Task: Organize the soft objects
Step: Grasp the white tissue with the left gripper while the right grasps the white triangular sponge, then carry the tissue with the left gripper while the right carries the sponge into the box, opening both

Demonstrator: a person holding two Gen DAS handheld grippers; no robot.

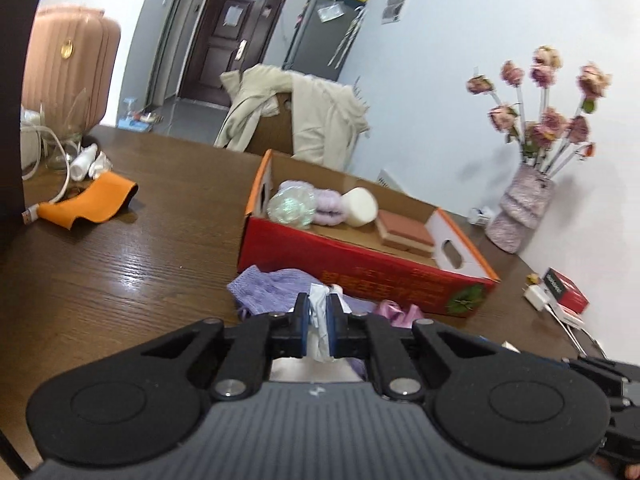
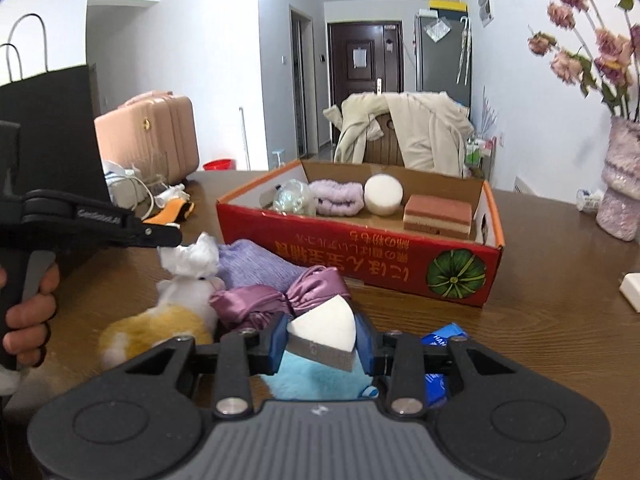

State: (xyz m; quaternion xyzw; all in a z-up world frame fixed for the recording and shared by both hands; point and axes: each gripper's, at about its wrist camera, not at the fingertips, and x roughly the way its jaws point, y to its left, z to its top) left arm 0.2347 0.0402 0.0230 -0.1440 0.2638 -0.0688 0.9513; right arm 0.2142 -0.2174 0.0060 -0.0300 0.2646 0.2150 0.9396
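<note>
My left gripper [image 1: 319,312] is shut on a crumpled white cloth [image 1: 320,320], which also shows in the right wrist view [image 2: 192,258], just above a lilac knit cloth [image 1: 276,288]. My right gripper [image 2: 322,338] is shut on a white wedge sponge [image 2: 324,338] with a grey base. Below it lie a blue plush [image 2: 316,380], a purple satin pouch [image 2: 280,300] and a white-and-yellow plush toy [image 2: 160,320]. The red cardboard box [image 2: 360,256] holds a clear ball [image 2: 290,198], a lilac headband [image 2: 336,196], a round white sponge [image 2: 383,194] and a layered pink sponge [image 2: 438,214].
A brown wooden table [image 1: 120,264] carries an orange leather piece [image 1: 96,204], cables and bottles at the left, and a pink vase of flowers [image 1: 524,208] at the right. A red-and-white small box [image 1: 566,292] lies near the right edge. A black paper bag [image 2: 52,120] stands at the left.
</note>
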